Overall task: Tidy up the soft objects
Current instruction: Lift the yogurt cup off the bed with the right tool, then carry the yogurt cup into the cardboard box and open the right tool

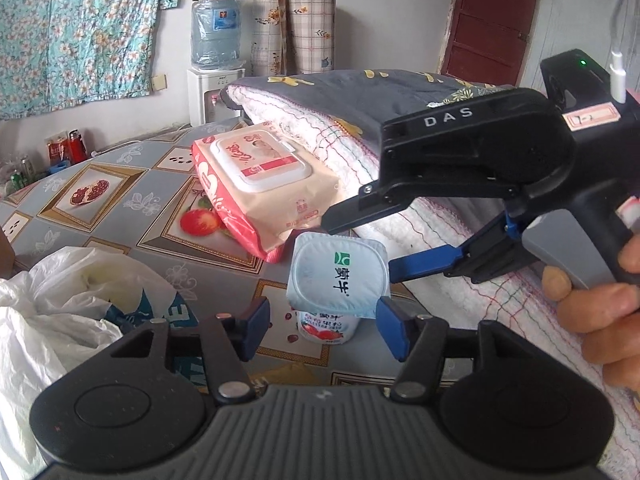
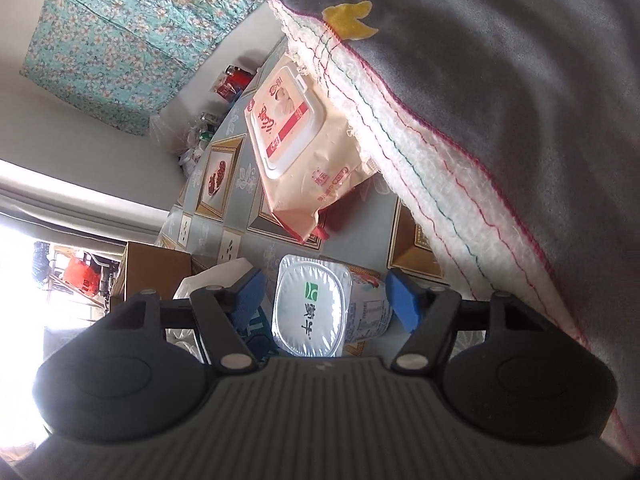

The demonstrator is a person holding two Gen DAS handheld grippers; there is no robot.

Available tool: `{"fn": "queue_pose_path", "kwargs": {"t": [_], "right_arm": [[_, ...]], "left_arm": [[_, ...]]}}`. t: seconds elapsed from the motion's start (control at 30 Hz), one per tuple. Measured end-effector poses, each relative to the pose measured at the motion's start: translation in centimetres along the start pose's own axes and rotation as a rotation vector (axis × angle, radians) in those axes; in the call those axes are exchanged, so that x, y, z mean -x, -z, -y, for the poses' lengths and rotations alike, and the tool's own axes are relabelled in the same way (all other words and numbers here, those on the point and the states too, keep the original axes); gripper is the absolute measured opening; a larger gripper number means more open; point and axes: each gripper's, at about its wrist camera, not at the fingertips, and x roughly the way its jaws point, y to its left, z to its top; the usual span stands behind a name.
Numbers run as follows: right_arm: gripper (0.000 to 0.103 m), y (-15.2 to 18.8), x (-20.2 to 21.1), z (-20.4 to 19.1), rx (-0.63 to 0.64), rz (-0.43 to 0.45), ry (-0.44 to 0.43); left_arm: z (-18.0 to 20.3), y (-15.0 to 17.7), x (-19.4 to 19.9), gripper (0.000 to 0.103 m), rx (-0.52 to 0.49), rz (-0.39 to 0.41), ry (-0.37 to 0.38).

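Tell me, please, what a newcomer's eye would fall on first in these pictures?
A yogurt cup stands upright on the patterned tablecloth, framed by the open left hand-held gripper, while the right hand-held gripper reaches in from the side. Behind it, a wet wipes pack leans on a folded grey quilt.

The yogurt cup [image 1: 338, 276] is thin plastic under a shiny foil lid. The wipes pack [image 1: 264, 184] is glossy crinkled film with a hard, smooth plastic flap. The folded blanket [image 1: 360, 116] has matt grey cloth over nubbly white terry. The surface [image 1: 120, 216] wears a slick printed oilcloth. The plastic bag [image 1: 52, 300] is thin, wrinkled and translucent white.
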Motion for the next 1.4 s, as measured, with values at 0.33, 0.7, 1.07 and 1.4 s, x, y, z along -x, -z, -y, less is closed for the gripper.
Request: {"fn": "queue_pose_path", "kwargs": {"t": [0.33, 0.7, 1.07, 1.4], "right_arm": [[0.042, 0.1, -1.2, 0.8, 0.0, -0.039, -0.026], [0.024, 0.3, -0.5, 0.8, 0.017, -0.027, -0.04], [0.021, 1.2, 1.3, -0.3, 0.043, 0.002, -0.069], [0.021, 3.1, 5.3, -5.6, 0.139, 0.035, -0.132]], "left_arm": [[2.7, 0.0, -1.7, 0.064, -0.155, 0.004, -0.062], [2.0, -0.6, -2.3, 0.063, -0.1, 0.014, -0.074], [1.8, -0.8, -0.3, 0.063, -0.075, 0.075, -0.068], [0.4, -1.7, 6.1, 0.063, -0.026, 0.17, -0.088]]}}
